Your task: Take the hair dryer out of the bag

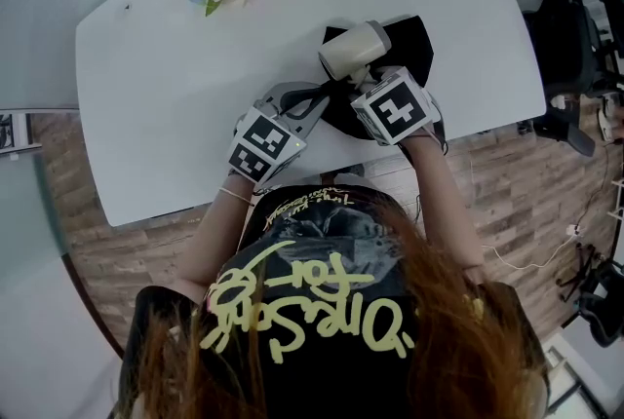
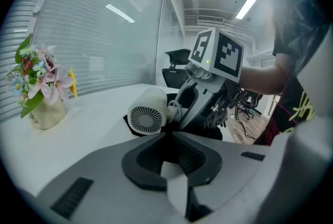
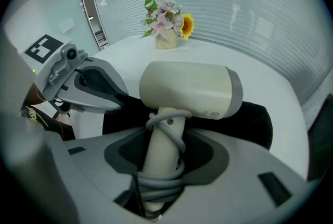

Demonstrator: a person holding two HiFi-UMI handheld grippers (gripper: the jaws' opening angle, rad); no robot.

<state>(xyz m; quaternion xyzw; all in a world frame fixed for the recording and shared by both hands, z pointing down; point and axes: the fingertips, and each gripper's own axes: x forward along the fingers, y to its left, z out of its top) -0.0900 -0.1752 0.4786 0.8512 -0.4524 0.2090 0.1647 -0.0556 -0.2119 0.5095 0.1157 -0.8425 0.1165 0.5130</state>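
Cream hair dryer (image 3: 187, 90) handle sits clamped in your right hand-held gripper (image 3: 158, 165); only your closed left hand-held gripper (image 2: 174, 158) view shows its grille (image 2: 145, 120).

Swivel chairs (image 1: 575, 13), window blinds (image 2: 104, 35) and strip lights (image 2: 248, 3) mark an office.
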